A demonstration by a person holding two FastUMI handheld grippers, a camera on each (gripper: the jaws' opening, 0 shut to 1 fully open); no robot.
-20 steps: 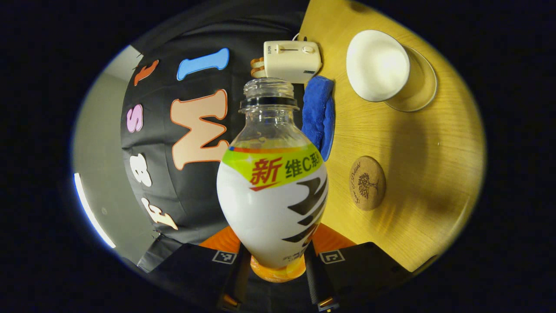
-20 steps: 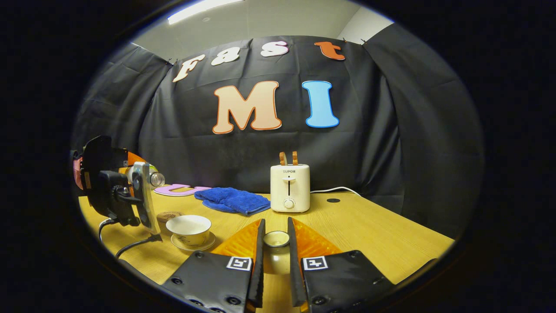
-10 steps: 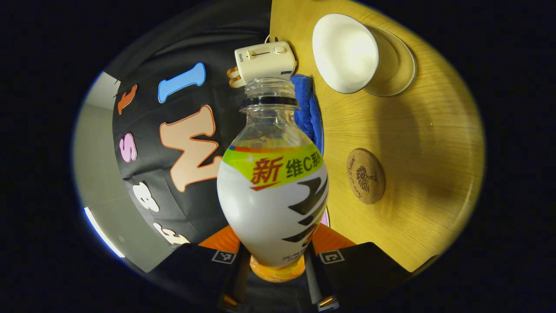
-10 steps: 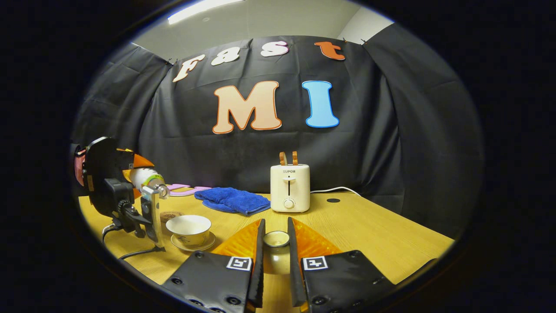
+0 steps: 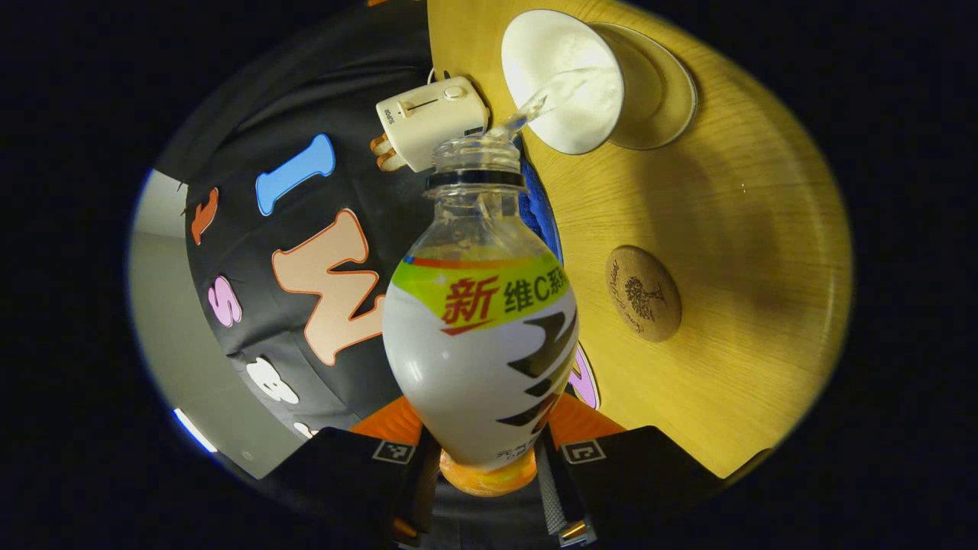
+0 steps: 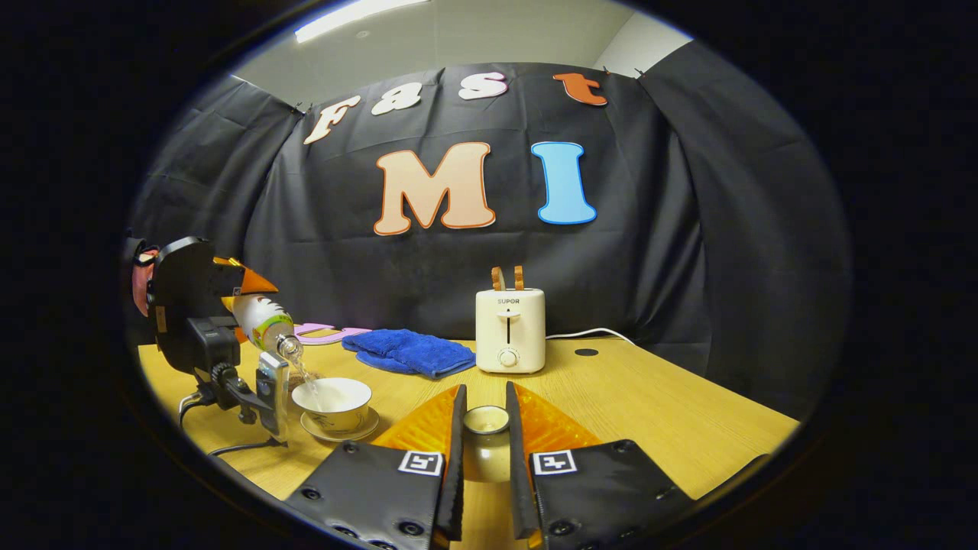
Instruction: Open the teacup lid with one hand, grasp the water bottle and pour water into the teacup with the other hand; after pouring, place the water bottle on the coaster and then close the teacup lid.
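In the left gripper view my left gripper [image 5: 486,458] is shut on the lower body of an uncapped water bottle [image 5: 480,351] with a white and green label. The bottle is tipped over, and a thin stream of water runs from its mouth into the white teacup [image 5: 565,76] on its saucer [image 5: 665,84]. A round cork coaster [image 5: 643,292] lies on the wooden table beside the cup. In the right gripper view my right gripper [image 6: 486,388] is shut on the small teacup lid [image 6: 486,420], held low over the table. Off to its left are the tilted bottle [image 6: 263,325] and the teacup [image 6: 332,401].
A cream toaster [image 6: 510,330] stands at the back of the table [image 6: 649,412], with a folded blue cloth [image 6: 409,351] to its left. A cable trails from the left gripper's housing [image 6: 191,321] near the table's left edge.
The bottle has tipped further toward the teacup, and water now flows into it. The right gripper and the lid have stayed still.
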